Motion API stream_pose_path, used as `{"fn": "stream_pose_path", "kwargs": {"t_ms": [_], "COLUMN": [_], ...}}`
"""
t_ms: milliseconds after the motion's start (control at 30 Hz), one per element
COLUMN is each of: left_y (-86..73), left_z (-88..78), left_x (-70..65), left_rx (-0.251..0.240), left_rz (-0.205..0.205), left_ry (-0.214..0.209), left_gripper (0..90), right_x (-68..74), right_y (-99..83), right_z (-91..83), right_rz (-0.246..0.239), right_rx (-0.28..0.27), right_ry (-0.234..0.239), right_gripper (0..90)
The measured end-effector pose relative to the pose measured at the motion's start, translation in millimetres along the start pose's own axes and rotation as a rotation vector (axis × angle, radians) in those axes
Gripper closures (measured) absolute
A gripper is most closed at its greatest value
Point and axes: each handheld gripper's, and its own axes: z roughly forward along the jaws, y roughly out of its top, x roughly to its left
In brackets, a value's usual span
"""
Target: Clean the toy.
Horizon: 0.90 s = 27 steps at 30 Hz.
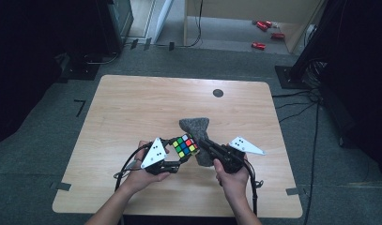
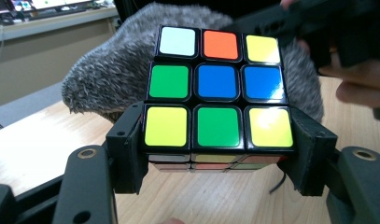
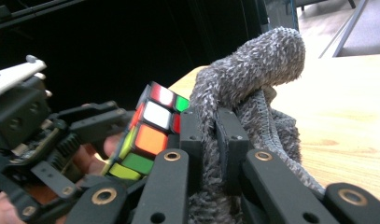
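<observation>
Left gripper (image 1: 175, 157) clamping cube (image 1: 186, 146); right gripper (image 1: 205, 147) pinching cloth (image 1: 196, 126), pressing against cube. Wiping seemingly underway; remaining faces probably pending.

hidden: we lose the grey cloth (image 2: 108, 70) middle behind the cube (image 2: 218, 95) | cut off: cloth's lower end at bottom edge, right hand-held gripper (image 3: 208, 140) view | too small: red things (image 1: 265, 33), upper right, high view

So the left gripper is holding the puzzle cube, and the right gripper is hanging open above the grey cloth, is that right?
Not quite. The left gripper does hold the puzzle cube, but the right gripper is not open above the grey cloth: its jaws are shut on a fold of it, as the right gripper view shows. The high view agrees, with the cloth lifted beside the cube.
</observation>
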Motion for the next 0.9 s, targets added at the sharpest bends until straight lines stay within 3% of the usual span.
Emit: {"fn": "stream_pose_path", "kwargs": {"t_ms": [67,167,300,400,567,800,900], "left_y": [-1.6,-1.8,0.3,-0.8,-3.5,-1.9,-3.7], "left_z": [2.8,1.9,-1.7,-0.9,2.0,-0.4,2.2], "left_x": [-1.5,-1.8,1.1,2.7,1.3,2.5,2.1], "left_rx": [0.021,0.011,-0.013,-0.003,0.019,0.008,0.025], "left_rz": [0.014,0.012,-0.011,-0.017,-0.008,-0.010,-0.005], "left_ry": [0.006,0.004,0.001,0.005,0.013,0.014,0.027], "left_gripper": [35.3,35.3,35.3,35.3,35.3,35.3,35.3], "right_x": [6.8,18.3,8.5,1.6,17.0,4.4,10.9], "right_y": [3.0,6.6,4.7,0.7,6.6,1.4,4.8], "right_z": [-1.1,-1.6,-1.3,-0.8,-1.3,0.0,-1.1], "right_rz": [-0.014,-0.054,-0.012,0.037,-0.020,0.035,0.029], "right_rx": [-0.014,-0.018,-0.017,-0.014,-0.023,-0.007,-0.013], "right_ry": [0.026,0.036,0.033,0.028,0.064,0.041,0.065], "right_gripper": [84.3,84.3,84.4,84.5,84.4,84.5,84.4]}}
